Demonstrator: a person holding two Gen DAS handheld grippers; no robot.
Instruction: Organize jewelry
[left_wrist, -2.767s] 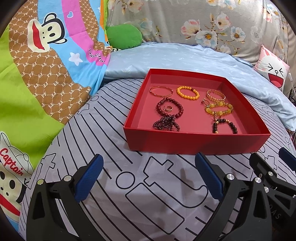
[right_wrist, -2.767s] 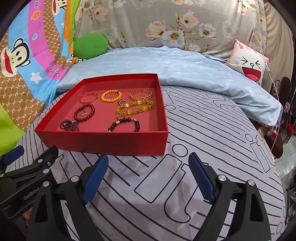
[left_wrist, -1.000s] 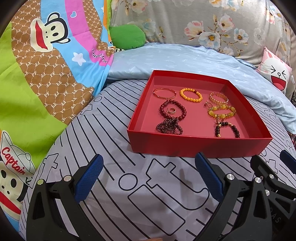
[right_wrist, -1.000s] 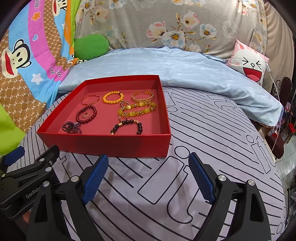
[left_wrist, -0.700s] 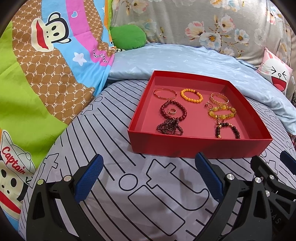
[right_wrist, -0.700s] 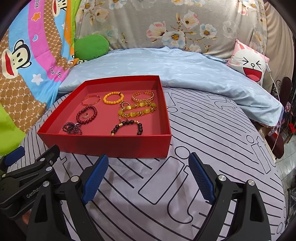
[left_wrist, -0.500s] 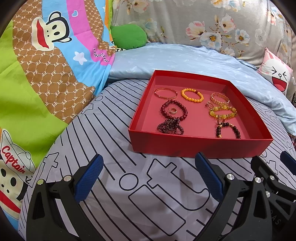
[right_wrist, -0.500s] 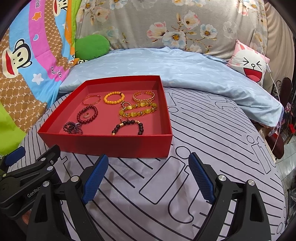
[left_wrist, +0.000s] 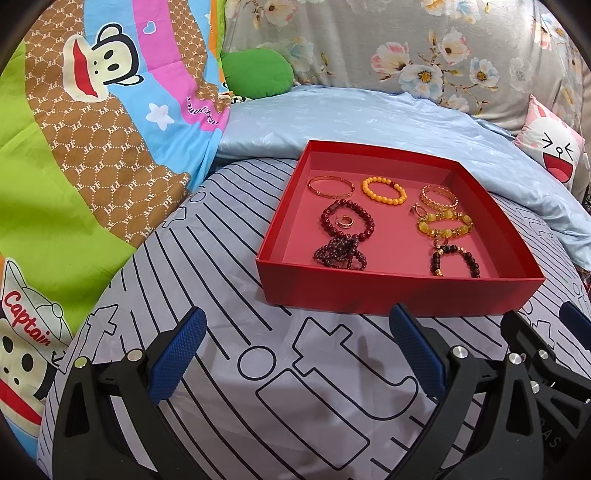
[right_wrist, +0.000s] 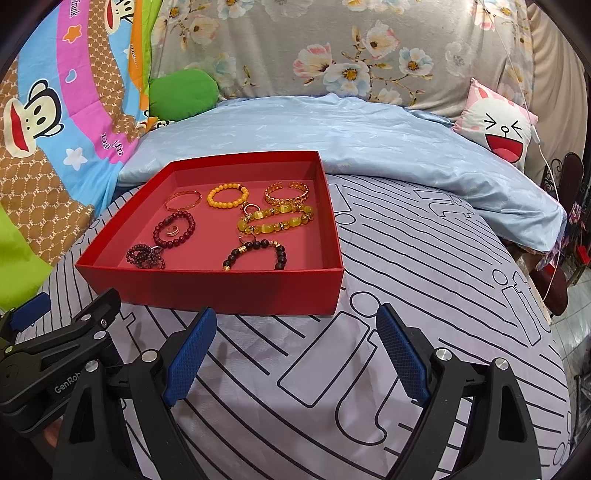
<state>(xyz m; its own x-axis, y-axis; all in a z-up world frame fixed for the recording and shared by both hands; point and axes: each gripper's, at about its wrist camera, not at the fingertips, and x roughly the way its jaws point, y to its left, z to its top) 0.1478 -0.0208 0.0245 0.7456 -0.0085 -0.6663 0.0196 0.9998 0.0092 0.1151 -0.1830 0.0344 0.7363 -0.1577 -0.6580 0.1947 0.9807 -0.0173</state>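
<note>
Both pairs of fingers stood wide apart and held nothing. The left gripper (left_wrist: 297, 345) and the right gripper (right_wrist: 295, 347) hovered side by side over the striped bedsheet (right_wrist: 424, 295), just short of the near wall of the red box (right_wrist: 207, 284). Across the last few seconds neither spread of fingers had changed; what had shifted was the view. In the left wrist view the box had slid a little lower and to the right, and in the right wrist view a little lower too, so both grippers seemed to have drifted slightly, with no reach into the box.

Inside, every piece lay where it had lain before: a thin gold bangle (left_wrist: 331, 186), an orange bead bracelet (left_wrist: 383, 190) and a gold chain cuff (left_wrist: 439, 196) along the back; a dark red bead bracelet (left_wrist: 347, 224) with a small ring (left_wrist: 344, 220) inside its loop; a purple bead bunch (left_wrist: 340, 253) touching it; a yellow stone bracelet (left_wrist: 444, 225); and a black bead bracelet (left_wrist: 455, 258) near the front wall.

All the jewelry lay in the box, mostly spaced in rows. That would fit a finished sorting with the hands backing off, or equally a pause before pieces get lifted out or rearranged.
</note>
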